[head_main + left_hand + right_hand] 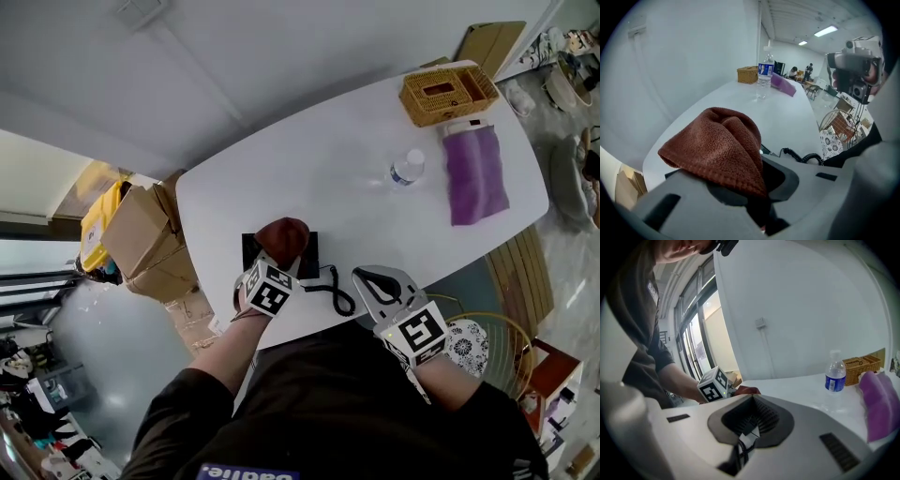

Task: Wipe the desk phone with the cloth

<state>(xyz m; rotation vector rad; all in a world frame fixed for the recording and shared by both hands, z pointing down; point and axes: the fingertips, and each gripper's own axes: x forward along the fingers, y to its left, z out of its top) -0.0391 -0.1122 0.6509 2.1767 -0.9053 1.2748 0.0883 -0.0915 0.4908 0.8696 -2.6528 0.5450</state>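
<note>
The white oval table [347, 187] has its long axis running from 7 o'clock to 1 o'clock in the head view. Brown cardboard boxes [141, 234] stand beyond its 9 o'clock edge. A purple folded towel [475, 175] and a tan wicker basket [448, 95] lie at the 1 o'clock end, with a clear plastic water bottle [407, 170] upright just beside the towel.

The black rectangular desk phone [310, 251] sits near the 6 o'clock edge, long axis 9 to 3 o'clock. Its black coiled cord [335, 292] leaves the 4 o'clock corner. A rust-brown knitted cloth [282, 239] lies bunched on the phone, its rounded end pointing to 12 o'clock.

The left gripper [279, 264] has its jaws clamped on the near edge of the cloth. The right gripper [367, 277] hangs at the table edge, at 3 o'clock of the cord. Its jaws meet at the tips. A stretch of coiled cord shows in the hollow behind them; whether it is gripped cannot be determined.
</note>
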